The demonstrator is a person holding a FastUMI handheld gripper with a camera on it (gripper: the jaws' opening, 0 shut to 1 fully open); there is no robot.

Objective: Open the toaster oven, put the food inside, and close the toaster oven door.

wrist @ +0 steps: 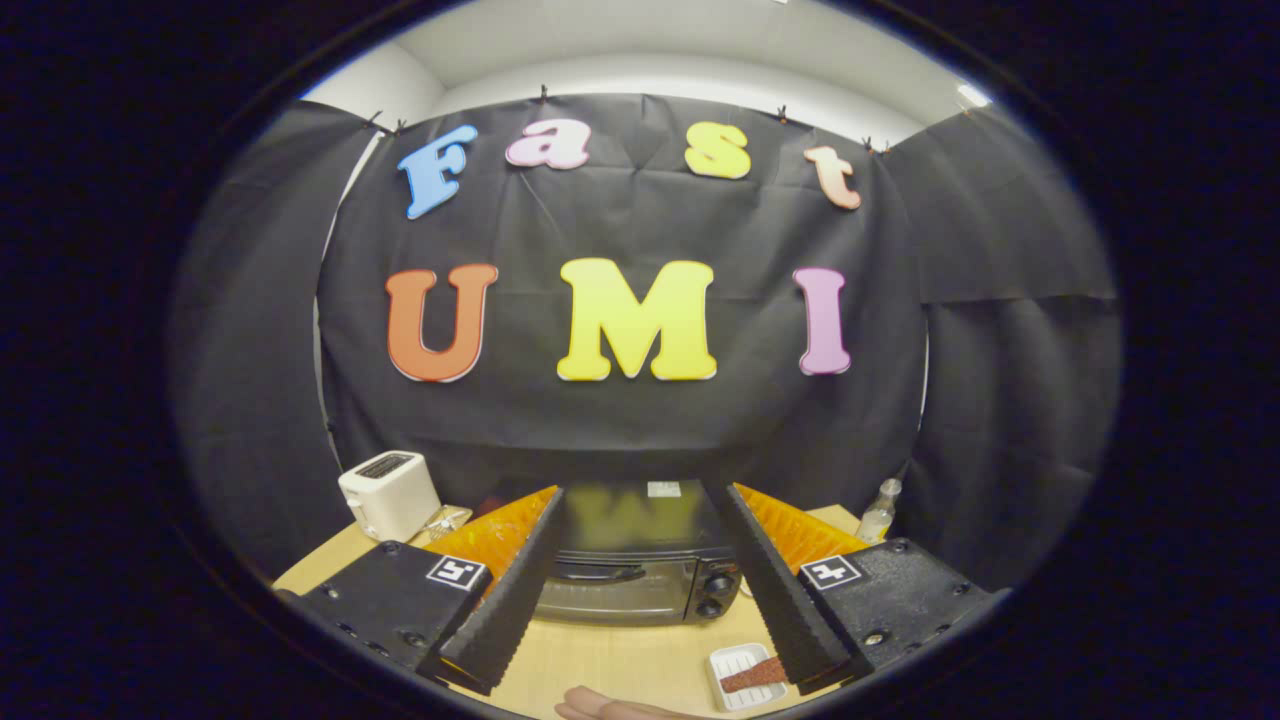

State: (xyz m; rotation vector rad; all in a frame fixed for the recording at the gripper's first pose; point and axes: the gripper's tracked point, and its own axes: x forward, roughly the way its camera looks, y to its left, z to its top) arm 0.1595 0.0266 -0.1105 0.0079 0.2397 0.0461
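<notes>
The toaster oven (632, 560) stands toward the far edge of the desk (620, 665), its glass door shut, a dark handle across the top of the door and two knobs stacked at its right side. It sits just beyond the tips of the hand-held gripper (635, 495), framed in the gap between the two fingers.

The food (752, 675), a reddish-brown strip, lies in a small white tray (728, 678) on the desk's near part, in front of the oven's right end and partly covered by the right finger.

The hand-held gripper is spread wide and holds nothing; its black ribbed fingers (510, 590) angle outward, each with an orange panel behind it, and hang above the desk.

A white toaster (389, 493) stands toward the far left corner of the desk, well apart from the oven, with a small crinkled packet (445, 520) just beside it. A clear bottle (878, 510) stands near the far right corner.

Part of a person's hand (610, 708) shows at the desk's near edge.
</notes>
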